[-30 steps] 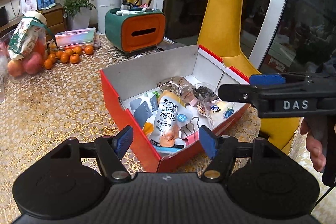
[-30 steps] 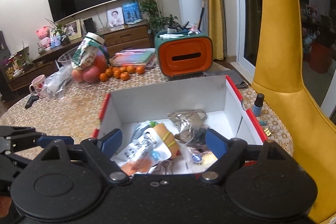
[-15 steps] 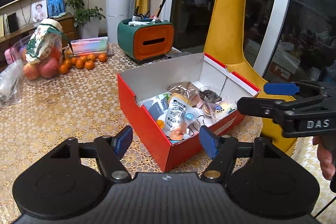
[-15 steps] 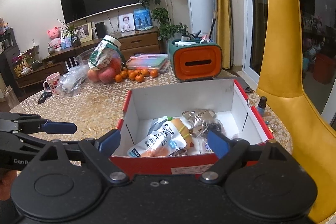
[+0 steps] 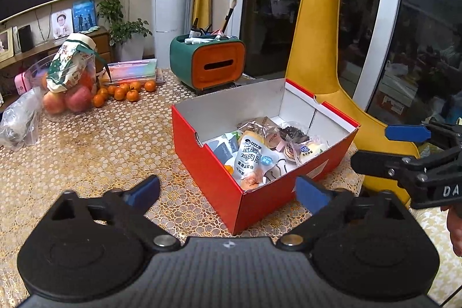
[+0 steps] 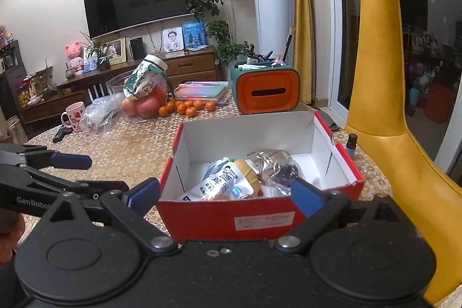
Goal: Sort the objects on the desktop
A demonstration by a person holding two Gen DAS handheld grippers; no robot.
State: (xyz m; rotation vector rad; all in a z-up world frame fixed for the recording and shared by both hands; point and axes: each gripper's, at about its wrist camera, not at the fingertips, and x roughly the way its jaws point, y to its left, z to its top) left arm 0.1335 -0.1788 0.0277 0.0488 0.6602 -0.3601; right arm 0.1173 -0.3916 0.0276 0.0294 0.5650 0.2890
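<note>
Off to the far left of the left gripper [image 5: 228,189], well away from its blue fingertips, a bag of apples [image 5: 68,93] and a scatter of small oranges [image 5: 124,91] sit on the lace tablecloth [image 5: 95,140]; whether they count as things to sort cannot be judged from here. The left gripper itself hangs released, its jaws spread wide and empty, with bare cloth beneath them. Just ahead of it and slightly to the right stands the red box [image 5: 213,181], open-topped, holding a white snack pouch [image 5: 249,160], crinkled foil packets [image 5: 260,127] and other small wrapped items piled together. Further right, the right gripper [image 6: 226,194] is also spread apart and holding nothing, hovering just in front of the box's near wall. Beyond the box on its right side a small dark bottle [image 6: 351,145] stands on the table, outside the box. Judging by the filled box and two idle tools, most of the sorting looks done; the bottle may be what is left.
</note>
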